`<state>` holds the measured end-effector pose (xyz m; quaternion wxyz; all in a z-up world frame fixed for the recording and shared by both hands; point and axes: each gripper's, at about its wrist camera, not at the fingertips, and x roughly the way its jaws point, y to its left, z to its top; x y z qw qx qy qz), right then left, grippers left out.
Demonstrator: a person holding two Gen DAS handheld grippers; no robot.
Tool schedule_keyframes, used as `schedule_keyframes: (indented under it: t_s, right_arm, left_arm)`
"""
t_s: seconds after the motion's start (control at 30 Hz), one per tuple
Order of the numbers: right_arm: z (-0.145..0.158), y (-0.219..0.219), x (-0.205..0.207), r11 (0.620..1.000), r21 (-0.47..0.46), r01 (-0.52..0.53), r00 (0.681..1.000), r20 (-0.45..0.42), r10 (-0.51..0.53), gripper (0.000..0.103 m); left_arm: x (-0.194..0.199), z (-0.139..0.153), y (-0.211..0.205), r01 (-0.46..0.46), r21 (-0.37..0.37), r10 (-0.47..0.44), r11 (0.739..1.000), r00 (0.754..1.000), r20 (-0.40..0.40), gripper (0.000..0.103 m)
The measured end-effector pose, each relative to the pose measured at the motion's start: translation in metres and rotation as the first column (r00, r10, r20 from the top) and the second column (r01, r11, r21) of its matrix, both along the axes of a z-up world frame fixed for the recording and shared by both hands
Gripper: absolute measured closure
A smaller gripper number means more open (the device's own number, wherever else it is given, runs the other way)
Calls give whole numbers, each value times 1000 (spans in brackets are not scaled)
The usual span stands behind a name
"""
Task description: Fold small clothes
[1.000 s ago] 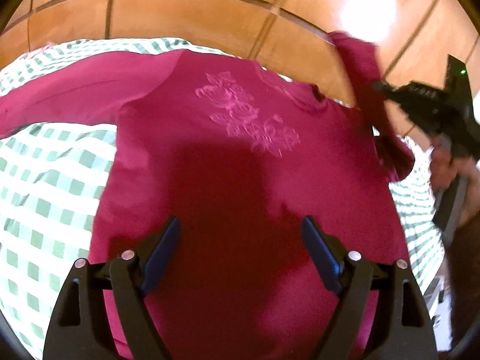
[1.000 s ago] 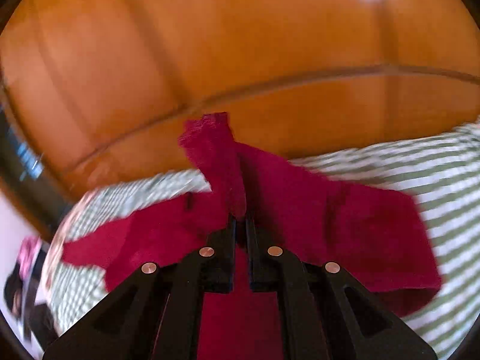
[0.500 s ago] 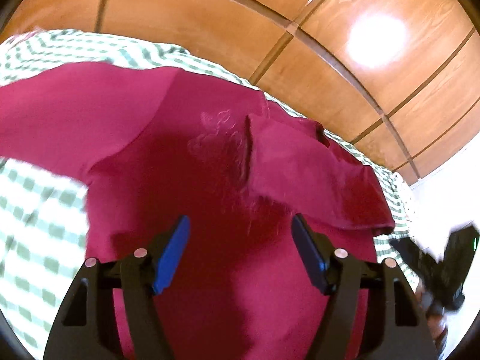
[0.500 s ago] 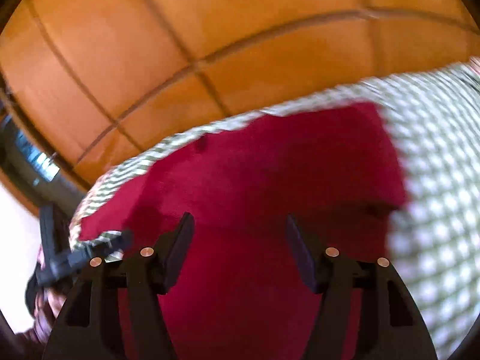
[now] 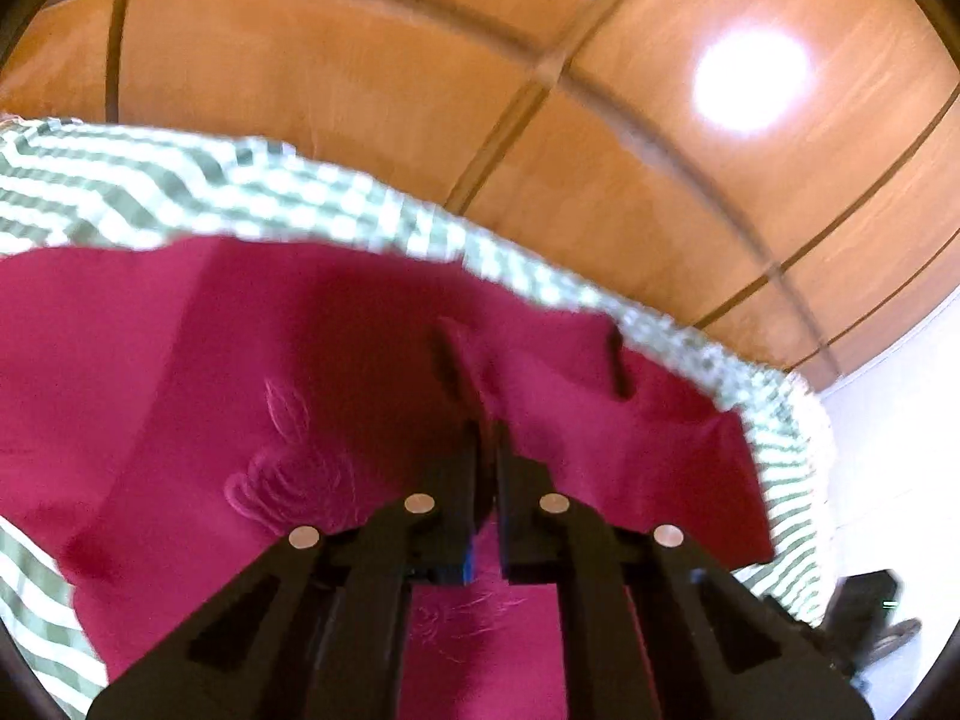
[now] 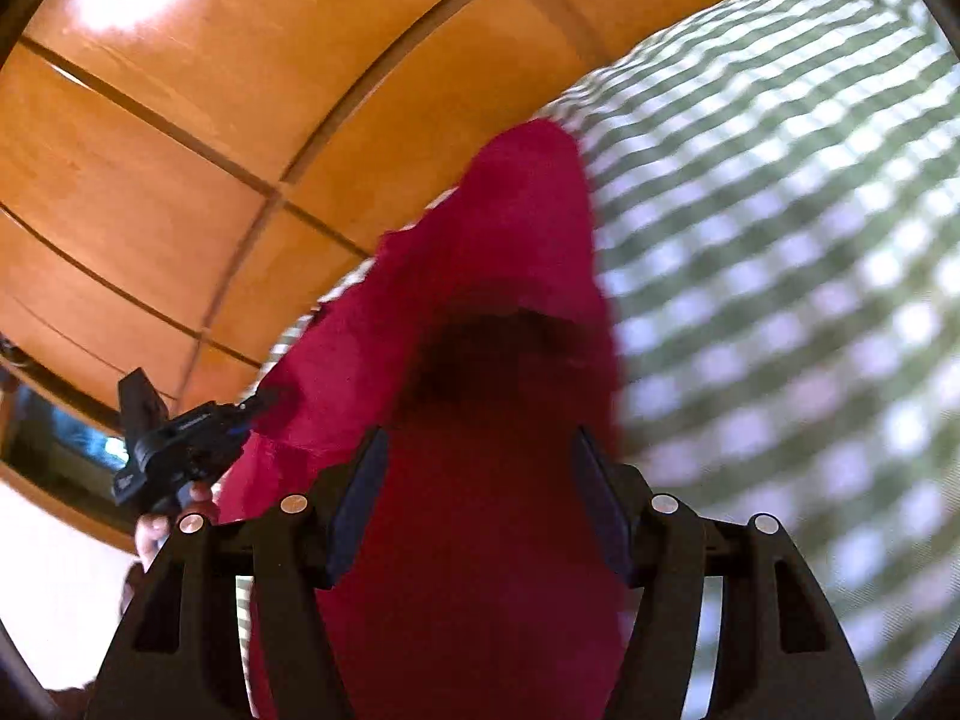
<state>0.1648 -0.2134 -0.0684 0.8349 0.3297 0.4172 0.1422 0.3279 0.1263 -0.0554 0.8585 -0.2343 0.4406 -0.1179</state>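
Note:
A crimson top (image 5: pixel 210 396) with pink flower embroidery lies on a green-and-white checked cloth (image 5: pixel 180 192). One sleeve is folded over its chest. My left gripper (image 5: pixel 486 438) is shut on the cloth of the top near the folded sleeve's edge. In the right wrist view the top (image 6: pixel 510 276) runs away from me as a long strip. My right gripper (image 6: pixel 480 474) is open just above it, holding nothing. The left gripper also shows in the right wrist view (image 6: pixel 264 402), its tips at the top's left edge.
A brown wooden panelled wall (image 5: pixel 420 60) rises behind the checked surface. The checked cloth (image 6: pixel 780 300) spreads to the right of the top. A white area (image 5: pixel 888 480) lies beyond the surface's right edge.
My right gripper let go of the sleeve, which now lies folded over the chest, and opened. My left gripper moved forward and shut on the top.

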Motion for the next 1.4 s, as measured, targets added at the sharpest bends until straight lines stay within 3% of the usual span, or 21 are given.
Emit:
schedule_keyframes:
  t_s: [0.03, 0.07, 0.13, 0.23, 0.37, 0.47, 0.6, 0.73, 0.87, 0.97, 1.03, 1.1, 1.13, 1.23, 1.4]
  right_arm:
    - [-1, 2, 5, 1000, 11, -3, 1000, 7, 3, 39]
    - [-2, 3, 14, 1000, 26, 9, 1000, 16, -10, 31]
    - [-3, -1, 25, 997, 48, 61, 998, 29, -62, 30]
    - [-10, -13, 35, 989, 74, 127, 992, 14, -129, 30]
    - [-11, -1, 29, 998, -8, 69, 998, 12, -69, 30]
    - [2, 13, 21, 993, -113, -21, 1000, -6, 20, 29]
    - [33, 31, 7, 965, -210, -154, 985, 47, 168, 29]
    - [60, 44, 29, 949, -300, -96, 978, 149, 146, 30]
    - [34, 55, 85, 934, -347, -81, 991, 74, 113, 31]
    - [-4, 60, 107, 893, -447, -39, 999, -12, 38, 32]
    - [-14, 70, 98, 846, -533, -4, 997, 66, 47, 31]
    - [-14, 82, 95, 798, -602, 10, 996, 78, 46, 29]
    - [-15, 84, 95, 791, -612, 10, 996, 76, 46, 29]
    - [-16, 85, 98, 791, -612, 8, 996, 74, 48, 28]
    - [-8, 92, 99, 759, -651, 16, 997, 65, 36, 22]
  left_arm:
    - [-5, 10, 8, -9, -23, 10, 1000, 1000, 30, 99]
    - [-9, 17, 14, -21, -22, 22, 1000, 998, 51, 99]
    - [-20, 26, 30, -49, 2, 49, 999, 995, 86, 99]
    - [-24, 11, 42, -58, 61, 55, 996, 997, 49, 99]
    - [-17, -28, 29, -50, 246, 60, 968, 998, -34, 99]
    - [-25, -35, 22, -56, 300, 66, 952, 997, -26, 99]
    - [-31, -31, 24, -60, 289, 64, 955, 998, -4, 99]
    - [-29, -24, 25, -73, 272, 68, 959, 997, 28, 99]
    - [-26, -19, 31, -127, 325, 121, 937, 992, 38, 99]
    - [-17, -43, 34, -110, 332, 127, 937, 991, -30, 96]
    - [-19, -49, 29, -115, 365, 126, 924, 992, -7, 95]
    - [-21, -46, 26, -116, 376, 125, 919, 992, 2, 95]
    - [-21, -45, 26, -120, 369, 129, 922, 992, 0, 92]
    - [-32, -36, 39, -147, 282, 155, 948, 988, -6, 60]
    - [-65, -23, 73, -222, 195, 230, 955, 973, -22, 56]
